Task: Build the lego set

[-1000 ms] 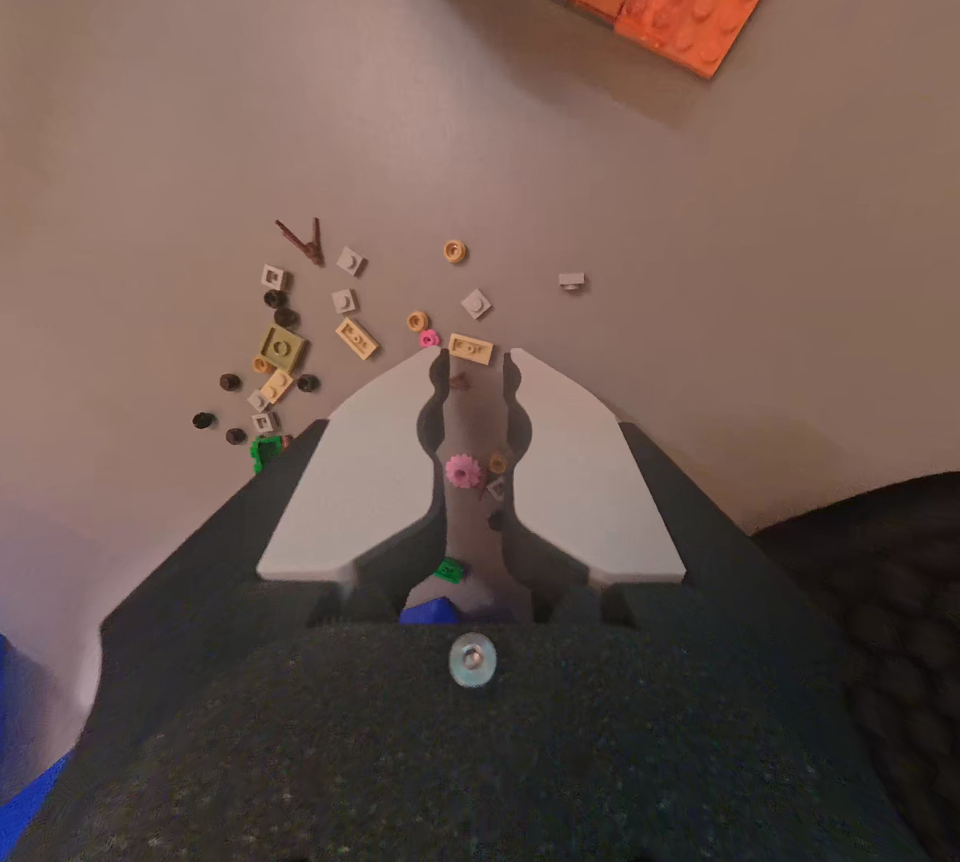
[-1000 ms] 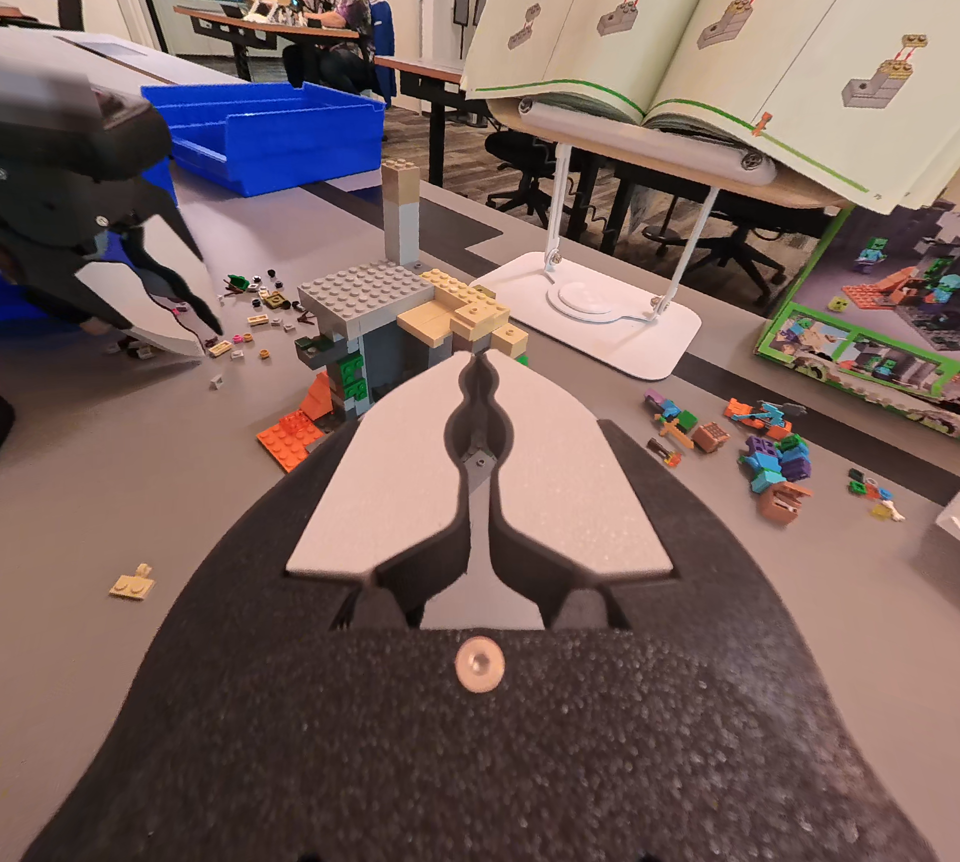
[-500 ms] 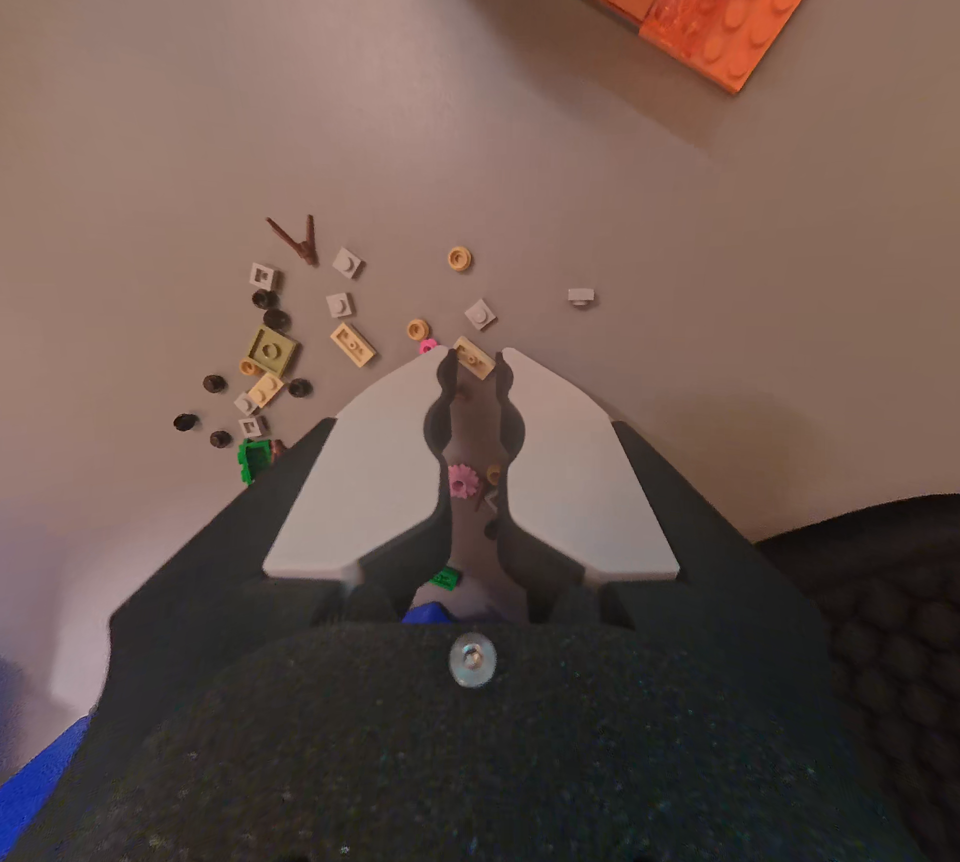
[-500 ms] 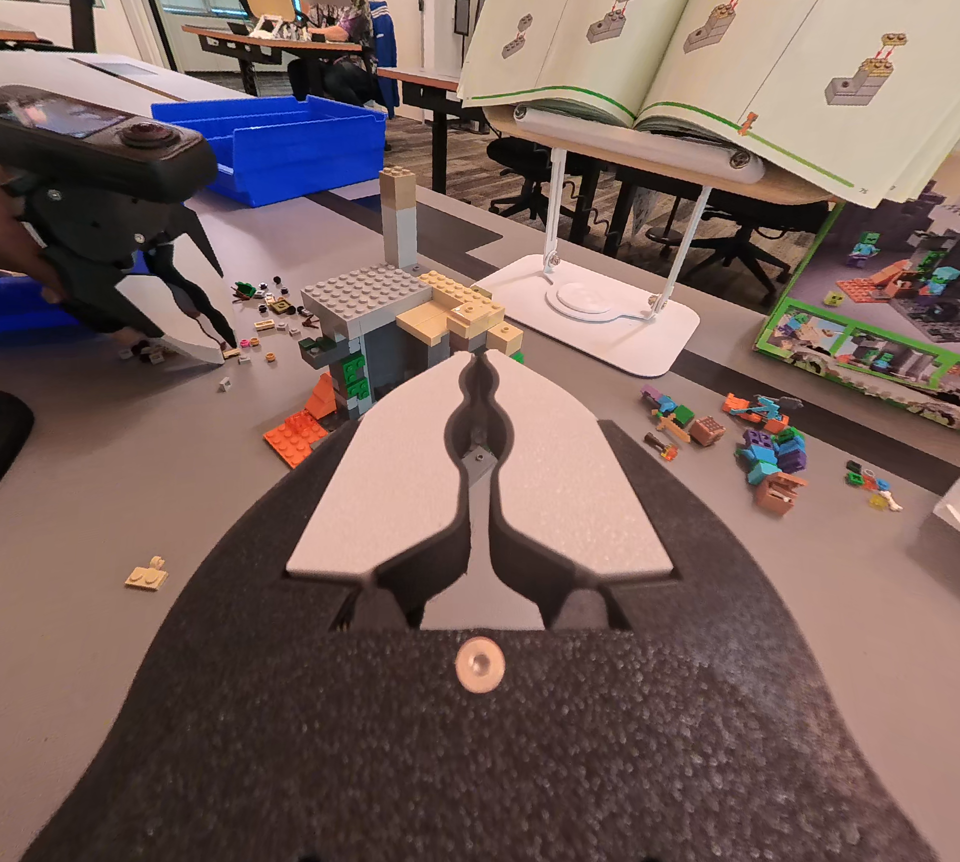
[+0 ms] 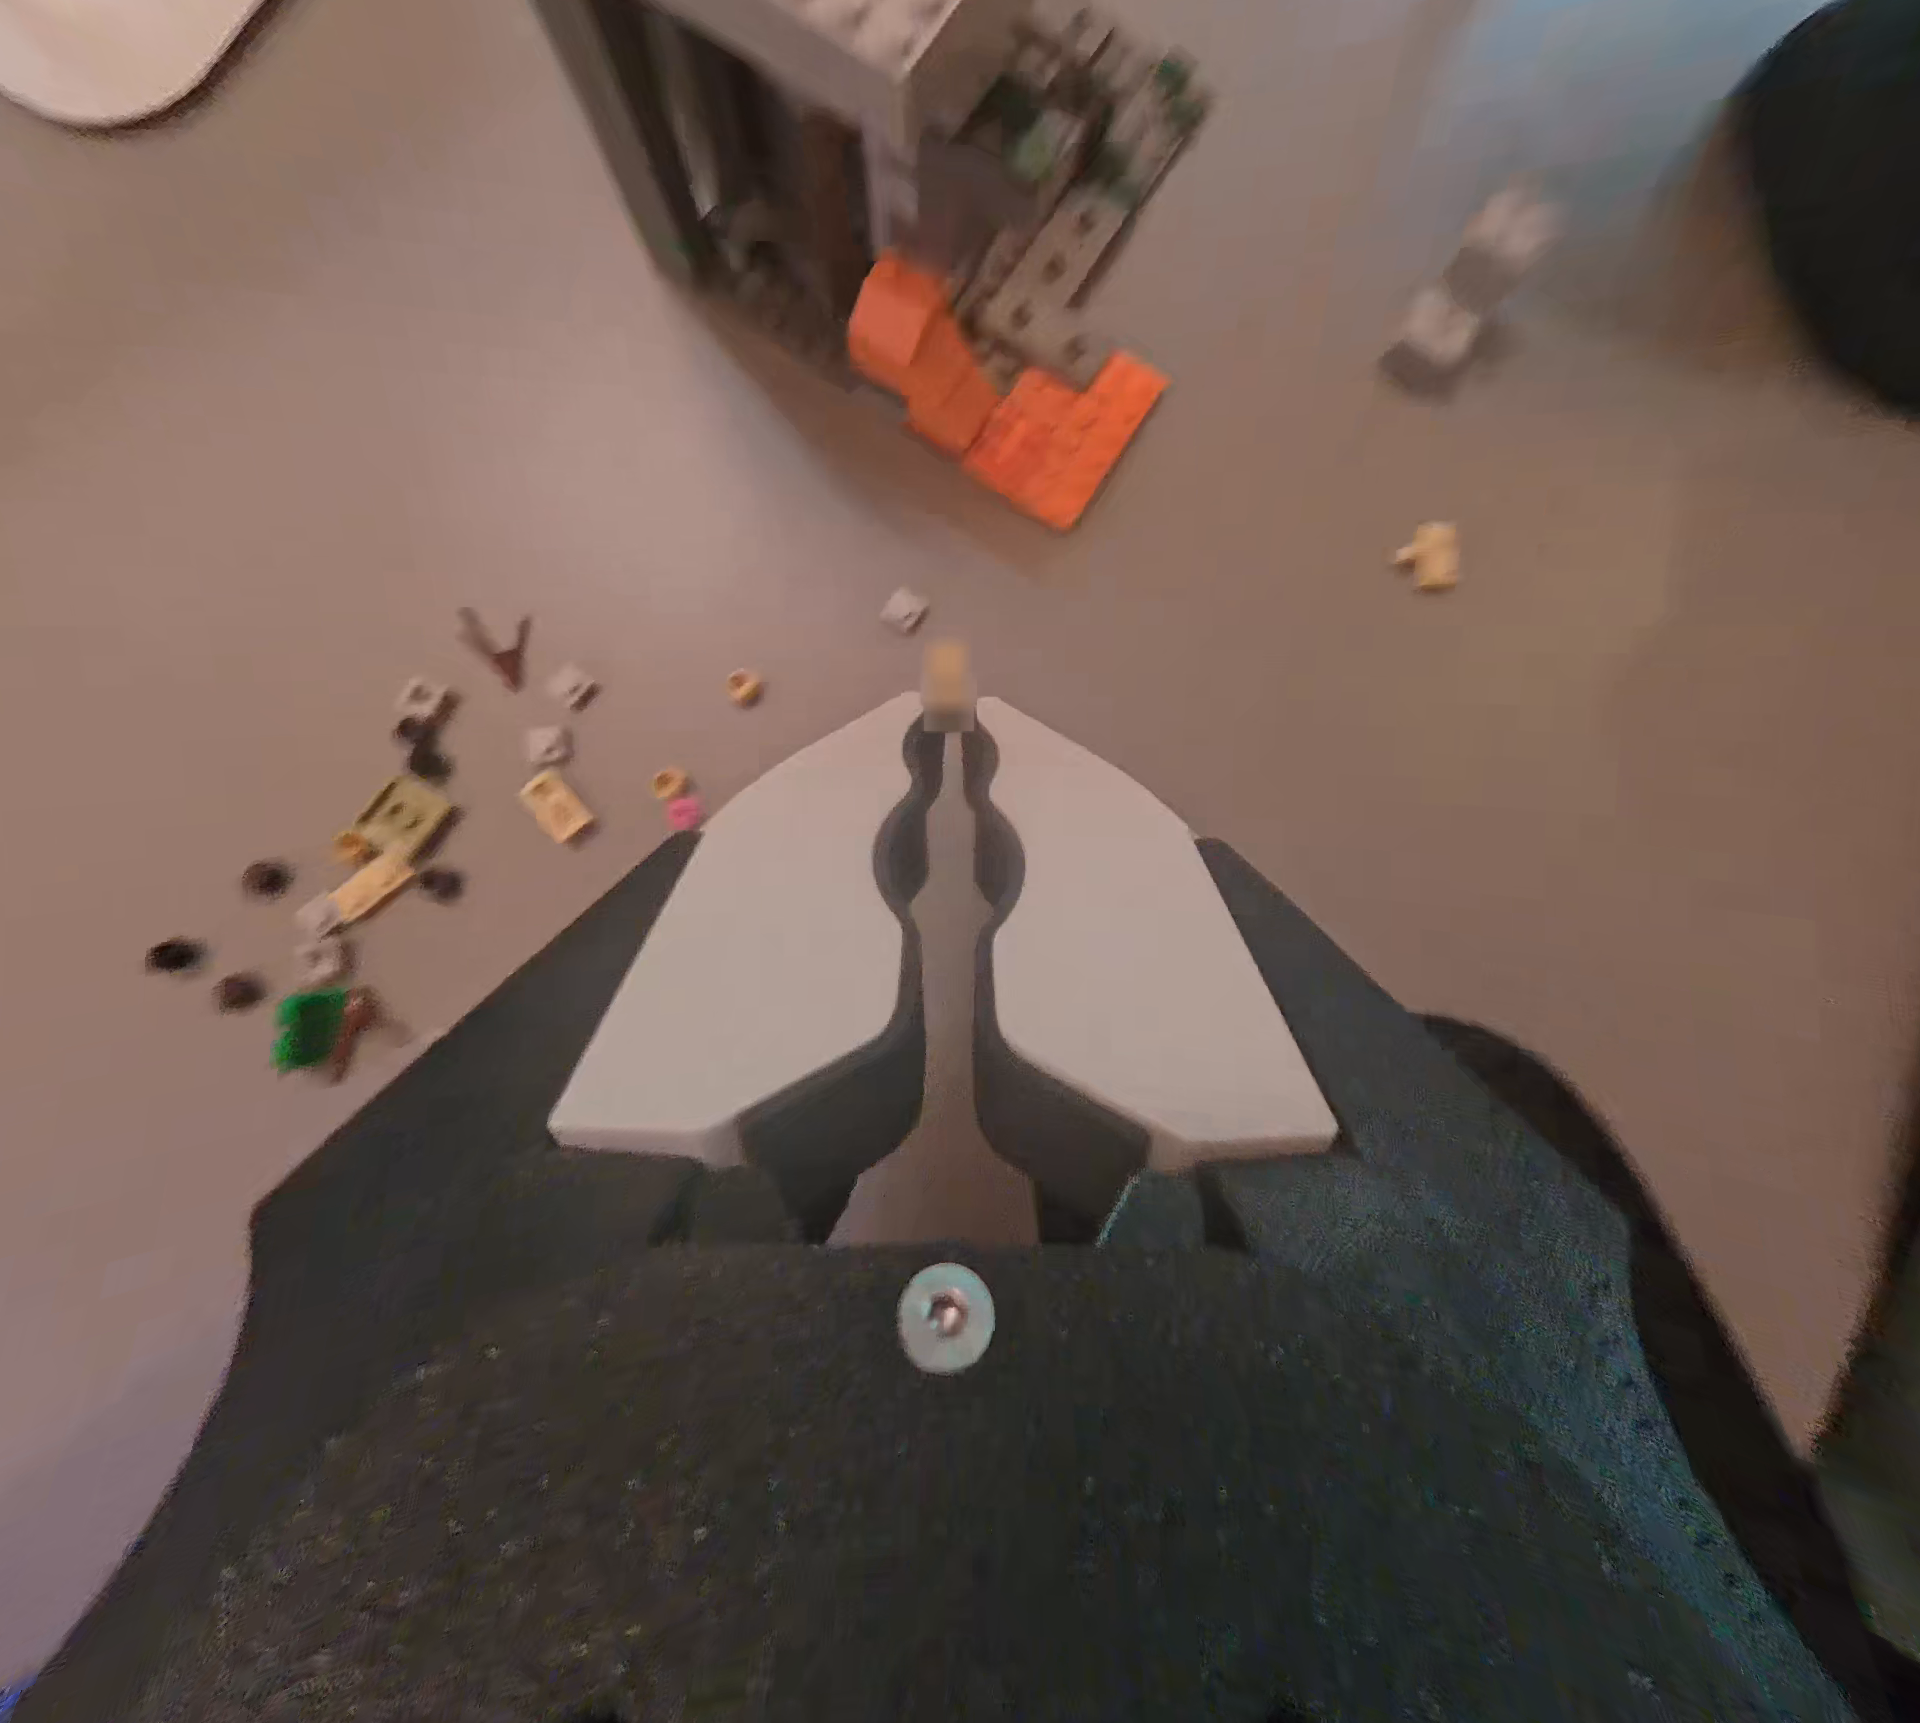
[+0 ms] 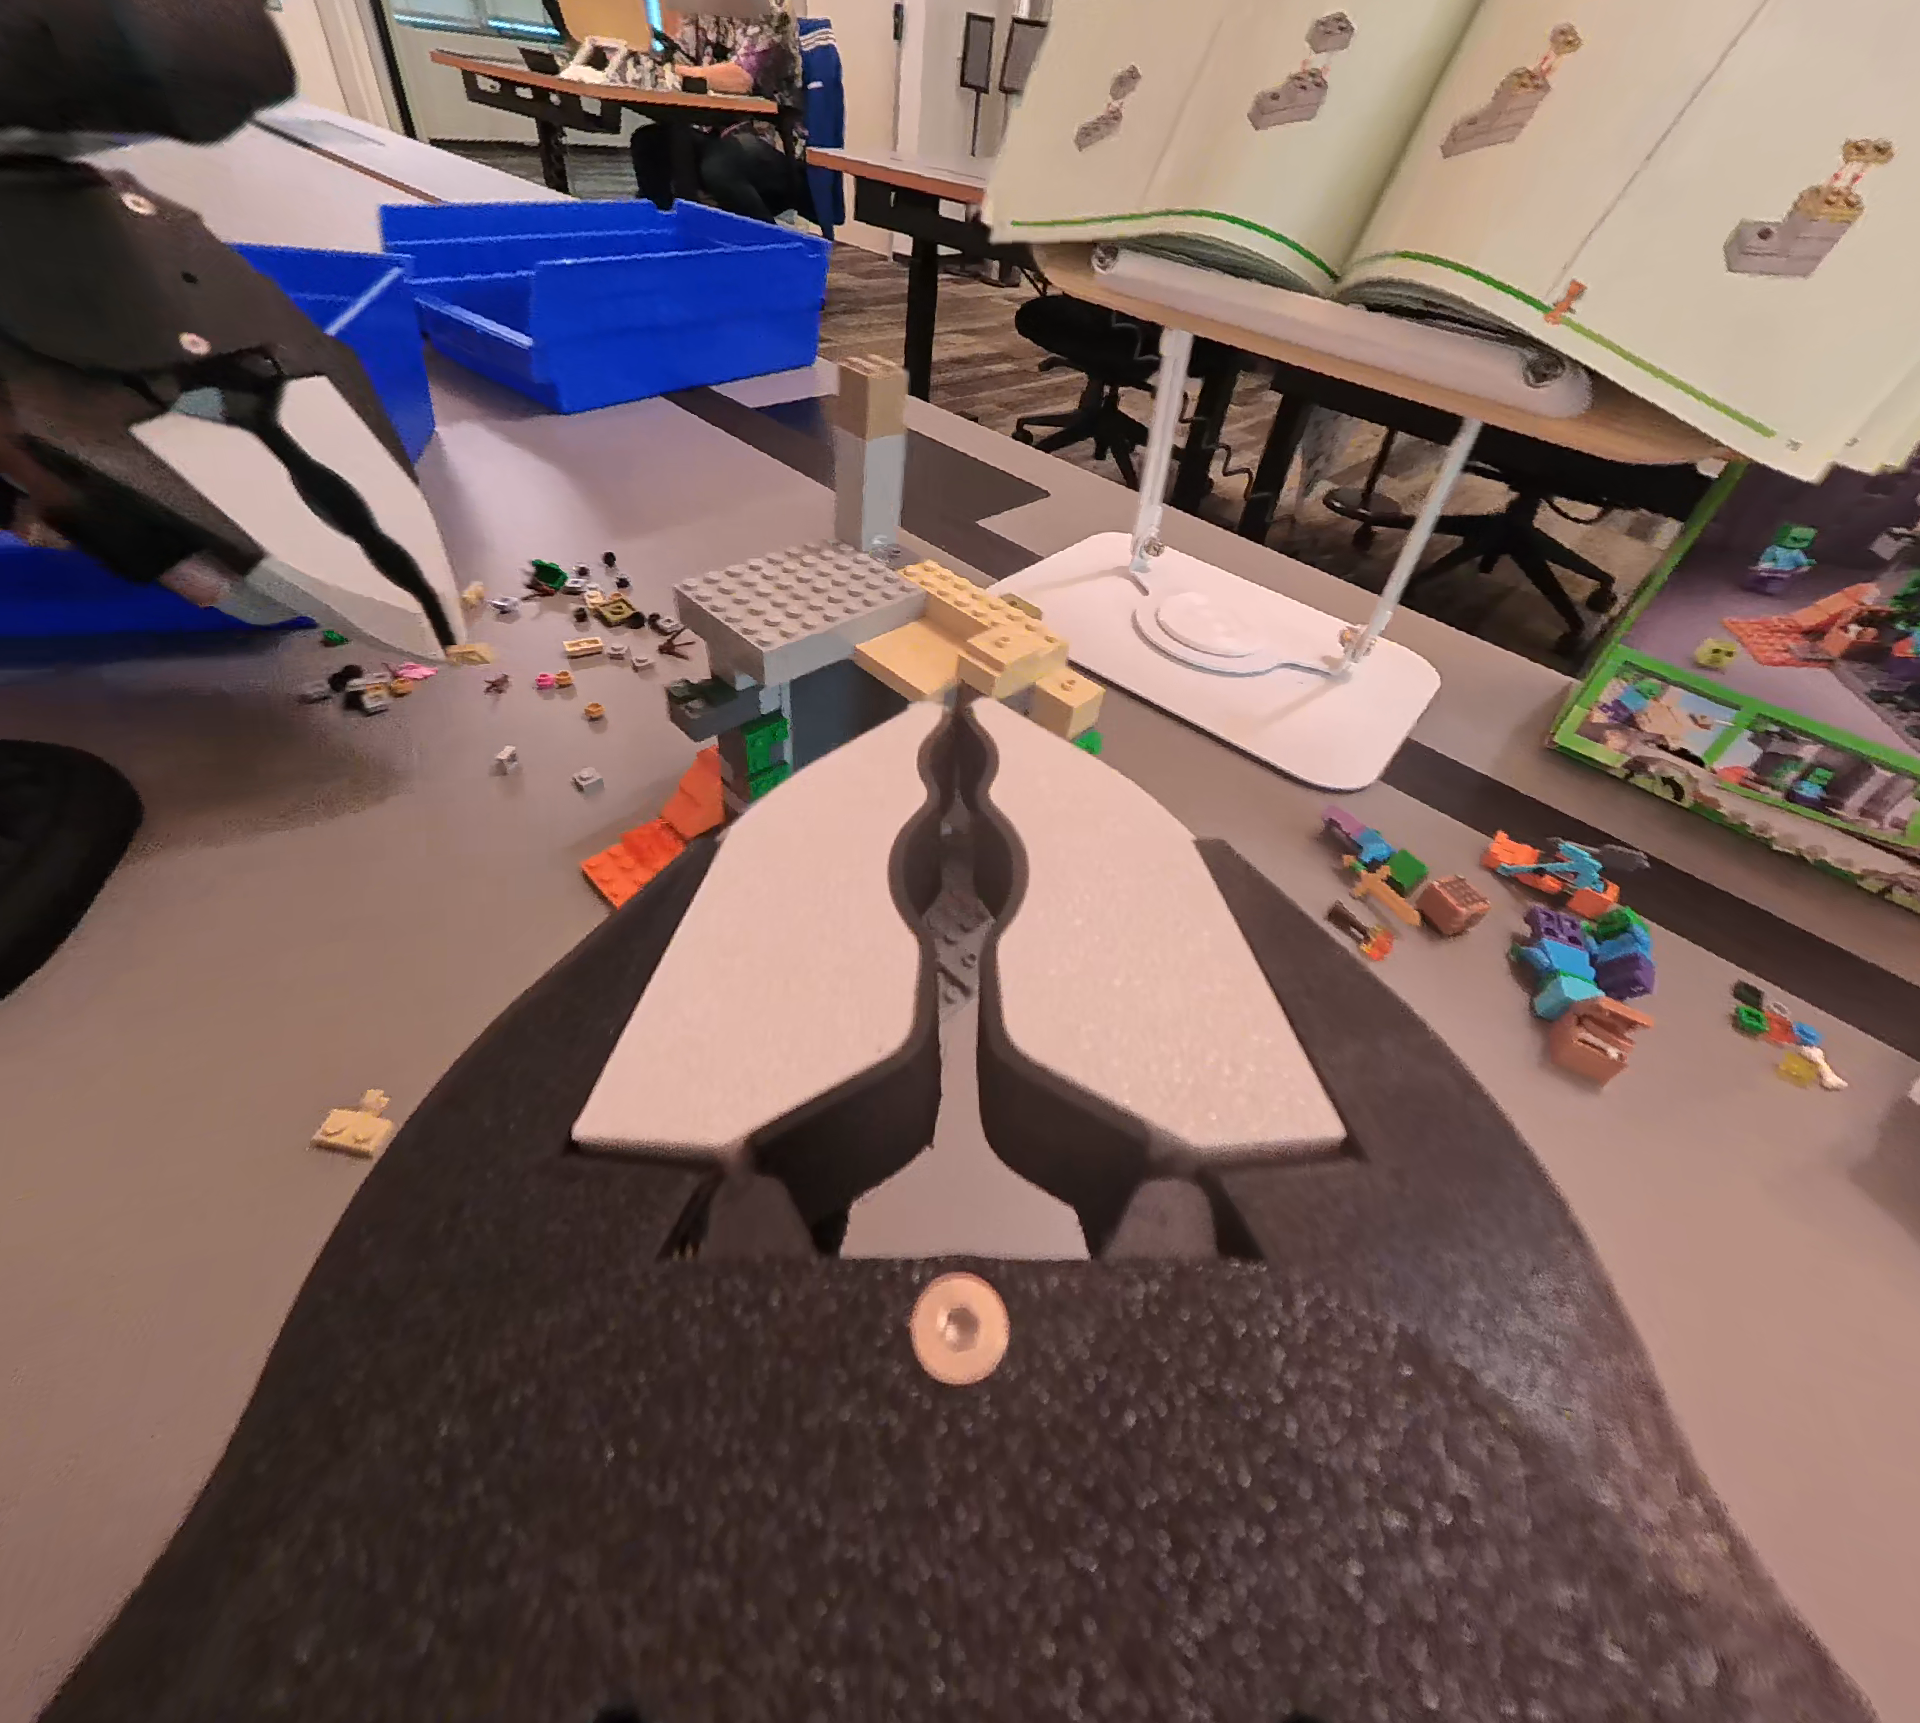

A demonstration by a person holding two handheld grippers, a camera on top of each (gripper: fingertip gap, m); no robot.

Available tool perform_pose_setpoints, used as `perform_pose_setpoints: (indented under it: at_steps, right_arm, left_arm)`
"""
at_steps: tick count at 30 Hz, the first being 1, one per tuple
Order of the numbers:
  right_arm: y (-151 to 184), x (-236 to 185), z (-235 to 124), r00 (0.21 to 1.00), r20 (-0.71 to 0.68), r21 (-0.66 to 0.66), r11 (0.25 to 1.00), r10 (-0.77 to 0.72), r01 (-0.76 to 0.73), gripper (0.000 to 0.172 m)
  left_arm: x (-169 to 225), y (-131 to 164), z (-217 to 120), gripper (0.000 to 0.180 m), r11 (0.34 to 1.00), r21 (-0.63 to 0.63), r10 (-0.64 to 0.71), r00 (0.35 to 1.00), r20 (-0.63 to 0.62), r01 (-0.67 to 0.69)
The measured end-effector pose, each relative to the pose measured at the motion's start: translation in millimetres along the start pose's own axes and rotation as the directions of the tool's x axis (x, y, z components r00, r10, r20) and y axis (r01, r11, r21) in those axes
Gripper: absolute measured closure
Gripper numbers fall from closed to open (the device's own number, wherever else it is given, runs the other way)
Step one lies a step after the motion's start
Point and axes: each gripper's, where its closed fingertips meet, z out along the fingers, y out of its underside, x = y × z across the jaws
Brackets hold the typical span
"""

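The left gripper (image 5: 948, 717) pinches a small tan plate (image 5: 948, 686) at its fingertips, above the grey table (image 5: 312, 426) beside scattered loose bits (image 5: 416, 842). Only the right wrist view shows the open booklet (image 6: 1455, 63) on its white stand (image 6: 1247, 665). The right gripper (image 6: 958, 712), closed on nothing, sits before the studded brick build (image 6: 800, 613).
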Motion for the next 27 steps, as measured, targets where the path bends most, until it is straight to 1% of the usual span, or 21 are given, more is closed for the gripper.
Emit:
perform_pose_setpoints:
  at_steps: [2,4,6,8,9,11,14,16,19,20,23,25,27]
  right_arm:
    - [-3,-15,-1,0.997,0.068,0.015,0.999,-0.037,0.036,0.172]
    - [-6,-45,-3,0.971,0.2,0.056,0.991,-0.129,0.12,0.171]
    - [-3,-82,-10,0.904,0.348,0.103,0.968,-0.25,0.228,0.169]
    - [5,-107,-13,0.843,0.423,0.122,0.943,-0.331,0.309,0.162]
    - [9,-116,-14,0.82,0.455,0.122,0.937,-0.347,0.328,0.157]
    - [8,-125,-17,0.797,0.494,0.135,0.936,-0.347,0.324,0.151]
    - [4,-126,-23,0.781,0.525,0.134,0.939,-0.339,0.317,0.15]
    - [6,-126,-26,0.769,0.554,0.106,0.944,-0.317,0.312,0.151]
    - [12,-131,-35,0.745,0.61,0.076,0.956,-0.27,0.285,0.158]
    - [12,-133,-38,0.743,0.617,0.077,0.96,-0.258,0.269,0.163]
    - [13,-135,-45,0.747,0.631,0.063,0.974,-0.207,0.217,0.166]
    - [15,-135,-48,0.758,0.634,0.033,0.984,-0.155,0.174,0.166]
    - [19,-133,-47,0.777,0.623,-0.022,0.991,-0.087,0.129,0.166]
  left_arm:
    - [20,-15,-2,0.178,0.995,0.088,-0.031,0.994,-0.109,0.041]
    - [41,-31,-3,0.178,0.984,0.162,-0.042,0.975,-0.219,0.079]
    - [63,-47,-5,0.178,0.971,0.224,-0.008,0.949,-0.315,0.082]
    - [83,-60,-4,0.178,0.964,0.256,0.036,0.923,-0.383,0.069]
    - [93,-65,-4,0.178,0.962,0.267,0.061,0.91,-0.41,0.055]
    - [107,-72,-1,0.178,0.961,0.276,0.114,0.896,-0.43,0.01]
    - [128,-78,1,0.178,0.956,0.286,0.19,0.873,-0.45,-0.06]
    - [140,-80,2,0.178,0.952,0.29,0.228,0.86,-0.457,-0.098]
    - [150,-83,2,0.178,0.943,0.299,0.272,0.853,-0.446,-0.144]
    - [152,-84,2,0.178,0.94,0.304,0.284,0.851,-0.442,-0.156]
    - [159,-83,0,0.178,0.936,0.31,0.3,0.842,-0.449,-0.168]
    - [160,-84,1,0.177,0.925,0.326,0.324,0.85,-0.416,-0.193]
    - [161,-85,-1,0.171,0.912,0.347,0.35,0.856,-0.381,-0.218]
